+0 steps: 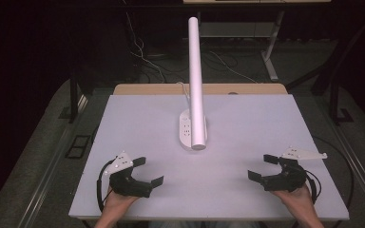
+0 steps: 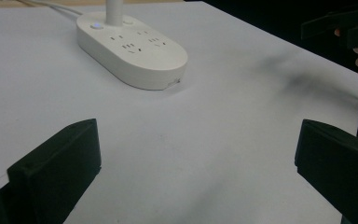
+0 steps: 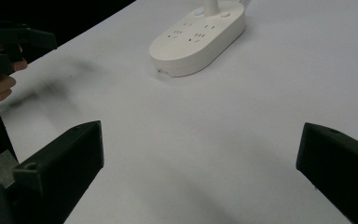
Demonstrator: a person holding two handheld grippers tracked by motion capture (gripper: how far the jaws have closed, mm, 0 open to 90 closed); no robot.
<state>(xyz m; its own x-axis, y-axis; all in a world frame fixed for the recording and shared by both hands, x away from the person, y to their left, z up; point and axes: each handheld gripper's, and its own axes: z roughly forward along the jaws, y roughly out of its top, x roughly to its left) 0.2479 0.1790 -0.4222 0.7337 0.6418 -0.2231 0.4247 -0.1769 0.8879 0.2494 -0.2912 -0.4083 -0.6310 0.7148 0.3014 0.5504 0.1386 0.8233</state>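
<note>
While both tools rest wide open and empty on the white desk (image 1: 247,118), left tool (image 1: 147,171) and right tool (image 1: 261,166), a white oval power strip (image 1: 186,129) (sockets on top, tall white tube rising from it) sits ahead, between them.

Dark room w/ grey carpet floor (image 1: 43,156); white table (image 1: 247,142) on wood base, cables (image 1: 142,57) behind it, desk leg (image 1: 270,57) at back right.

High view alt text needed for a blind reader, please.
A white oval power strip with a tall white post stands mid-table. Near the front edge, two hands hold open black claws: left claw, right claw.
</note>
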